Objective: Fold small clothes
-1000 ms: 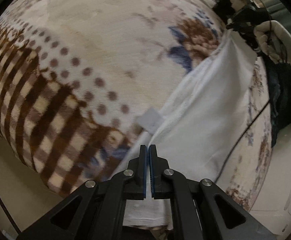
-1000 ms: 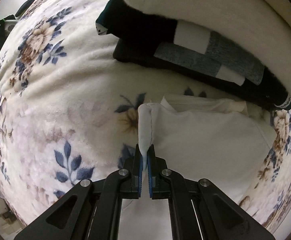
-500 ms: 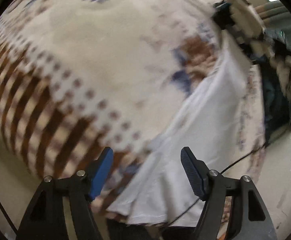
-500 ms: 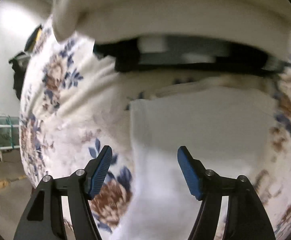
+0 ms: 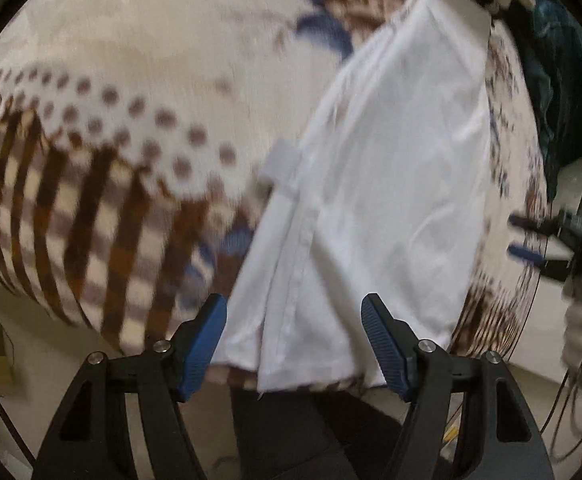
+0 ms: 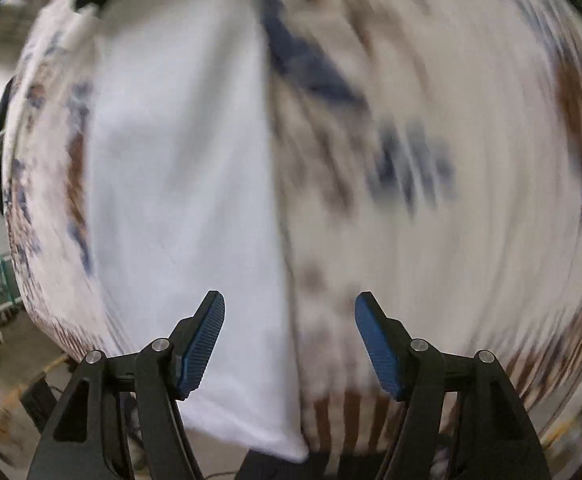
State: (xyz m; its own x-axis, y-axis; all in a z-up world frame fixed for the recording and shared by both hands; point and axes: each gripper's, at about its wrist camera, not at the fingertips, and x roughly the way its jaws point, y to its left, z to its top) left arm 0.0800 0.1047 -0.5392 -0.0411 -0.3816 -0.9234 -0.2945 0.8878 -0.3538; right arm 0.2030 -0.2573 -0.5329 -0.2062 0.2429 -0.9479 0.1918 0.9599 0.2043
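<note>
We hold both tools released, left tool [image 5: 294,340] and right tool [image 6: 289,336], above the white garment [image 5: 387,208] lying on the patterned blanket [image 5: 139,80]; right view badly blurred.

right view: blanket [image 6: 431,160] motion-smeared | white garment [image 6: 179,184] bottom corner hidden

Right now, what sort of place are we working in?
Probably a bedroom or home laundry spot: a white garment lies on a plush floral blanket, with dark clothes heaped at its edge. Both tongs are open.
</note>
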